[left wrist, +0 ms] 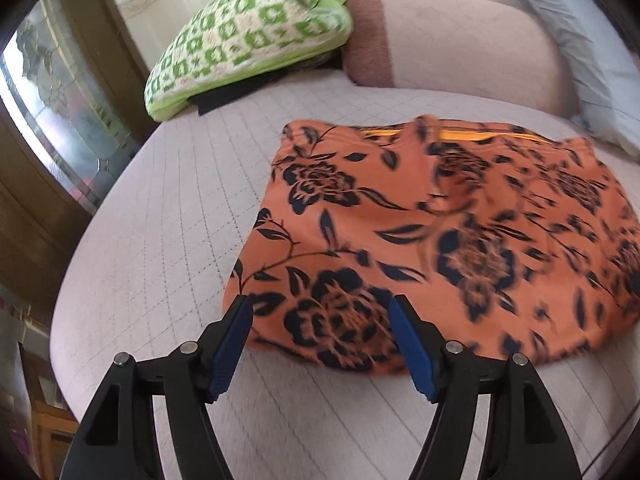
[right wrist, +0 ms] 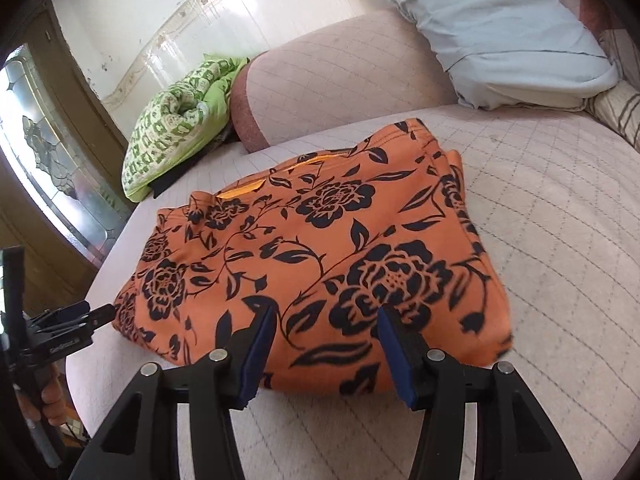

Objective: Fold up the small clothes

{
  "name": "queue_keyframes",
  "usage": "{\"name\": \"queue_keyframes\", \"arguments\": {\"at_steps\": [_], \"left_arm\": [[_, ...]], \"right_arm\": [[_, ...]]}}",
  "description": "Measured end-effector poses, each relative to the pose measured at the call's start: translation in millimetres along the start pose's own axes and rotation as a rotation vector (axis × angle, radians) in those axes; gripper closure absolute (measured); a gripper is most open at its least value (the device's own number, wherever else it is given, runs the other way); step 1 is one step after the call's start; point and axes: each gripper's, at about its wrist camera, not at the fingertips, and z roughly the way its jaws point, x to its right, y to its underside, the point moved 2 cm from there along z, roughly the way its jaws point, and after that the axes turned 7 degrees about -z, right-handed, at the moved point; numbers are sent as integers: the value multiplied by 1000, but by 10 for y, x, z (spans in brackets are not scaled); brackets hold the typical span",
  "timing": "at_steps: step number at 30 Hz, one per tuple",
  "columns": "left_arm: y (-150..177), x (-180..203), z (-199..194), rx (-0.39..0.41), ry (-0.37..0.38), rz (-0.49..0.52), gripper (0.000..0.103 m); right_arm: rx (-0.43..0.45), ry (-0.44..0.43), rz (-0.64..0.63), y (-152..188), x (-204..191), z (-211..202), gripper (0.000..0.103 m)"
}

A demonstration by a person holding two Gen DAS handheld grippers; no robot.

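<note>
Folded orange cloth (left wrist: 440, 240) with dark flower print, lying flat on quilted pale bed (left wrist: 160, 220), near its front edge. Yellow lining showing at the cloth's far edge. Right half of the cloth blurred in the left wrist view.

Left gripper (left wrist: 320, 312) poised over the cloth's near left corner, jaws apart, blue pads (left wrist: 232, 344) clear of the fabric, nothing clamped. Same gripper seen from the right wrist view at the bed's left edge, tips just beside the cloth's left corner; fingers of a hand (right wrist: 50, 394) wrapped on its handle below.

Right gripper (right wrist: 326, 320) over the cloth's near edge, toward its right corner, jaws likewise spread, pads (right wrist: 260, 356) either side of a large printed flower, no fabric pinched between them.

Green-and-white checked bundle (left wrist: 248, 40) at the bed's far left corner, resting on something dark (left wrist: 228, 96). Pink bolster (left wrist: 460, 44) along the far edge, one end a darker brownish band, touching the bundle. Pale blue pillow (right wrist: 500, 28) at the far right corner, leaning on the bolster. Striped cushion (right wrist: 616, 112) just beside the pillow at the right edge. Patterned-glass door (left wrist: 60, 112) beyond the bed's left edge.
</note>
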Motion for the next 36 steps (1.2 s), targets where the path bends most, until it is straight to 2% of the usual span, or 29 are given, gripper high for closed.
{"name": "queue_keyframes", "arguments": {"at_steps": [2,5,7,10,13,15,17,18,19,21,23,27,32,36], "left_arm": [[-43,-51,181,-25,-12,-37,32],[-95,-122,478,-67,1,-108,31],[-135,-142,540,-64,-1,-126,27],[-238,-253,564,-39,4,-169,27],[-308,-544,668,-32,-82,-245,27],[-334,-745,735,-64,-28,-334,27],[-356,-873,750,-97,18,-392,27],[-379,-930,728,-88,7,-402,27],[-405,-974,708,-74,-14,-402,27],[-479,-1076,671,-32,-67,-403,27],[-515,-1131,692,-28,-73,-410,27],[-545,-1211,850,-80,-45,-429,27],[-593,-1306,958,-84,-73,-438,27],[-642,-1273,1010,-92,-32,-432,28]], "right_arm": [[-24,22,5,-3,25,120,48],[-71,69,32,46,136,260,55],[-69,72,24,33,161,255,61],[-58,96,18,53,211,212,67],[-40,148,9,8,154,69,65],[-4,166,-38,-122,23,-32,64],[19,108,-78,-380,-179,-40,62],[18,79,-88,-487,-265,-11,44],[16,39,-100,-614,-382,44,32],[-7,-58,-138,-857,-657,235,31],[-52,-97,-207,-1056,-954,514,31],[-125,-115,-391,-1297,-1480,1110,32],[-164,-89,-565,-1457,-1962,1614,34],[-215,-79,-645,-1595,-2222,1973,35]]}}
